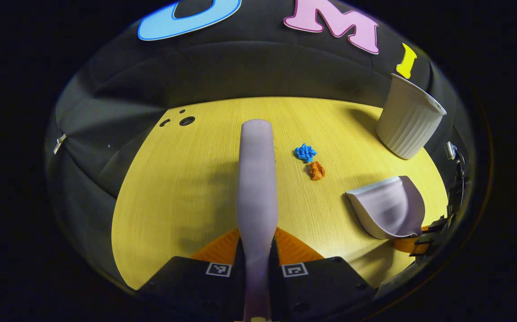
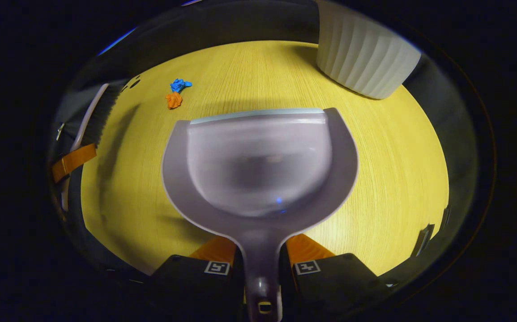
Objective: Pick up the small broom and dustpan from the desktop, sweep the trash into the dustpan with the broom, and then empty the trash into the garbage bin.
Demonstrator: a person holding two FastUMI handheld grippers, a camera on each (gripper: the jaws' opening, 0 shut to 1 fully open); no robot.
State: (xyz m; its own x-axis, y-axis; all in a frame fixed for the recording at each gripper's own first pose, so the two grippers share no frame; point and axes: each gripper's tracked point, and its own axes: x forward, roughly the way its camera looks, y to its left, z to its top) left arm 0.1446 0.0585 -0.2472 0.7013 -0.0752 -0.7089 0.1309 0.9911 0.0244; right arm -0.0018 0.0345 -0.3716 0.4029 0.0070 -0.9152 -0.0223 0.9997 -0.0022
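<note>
My left gripper [image 1: 257,250] is shut on the handle of the pale lilac small broom [image 1: 256,179], which reaches forward over the yellow desktop [image 1: 177,188]. Two scraps lie just right of the broom's far end: a blue crumpled scrap [image 1: 305,152] and an orange one [image 1: 316,170]. My right gripper [image 2: 262,259] is shut on the handle of the lilac dustpan [image 2: 258,161], held above the desktop with its mouth facing away. In the left gripper view the dustpan [image 1: 388,210] sits far right. The right gripper view has the broom [image 2: 99,114] at far left, the scraps [image 2: 175,94] beyond it.
A white ribbed garbage bin [image 1: 408,118] stands at the desktop's back right; in the right gripper view the bin [image 2: 365,58] is straight beyond the dustpan. Small dark holes [image 1: 186,120] mark the desktop's far left. Black cloth wall surrounds the desk.
</note>
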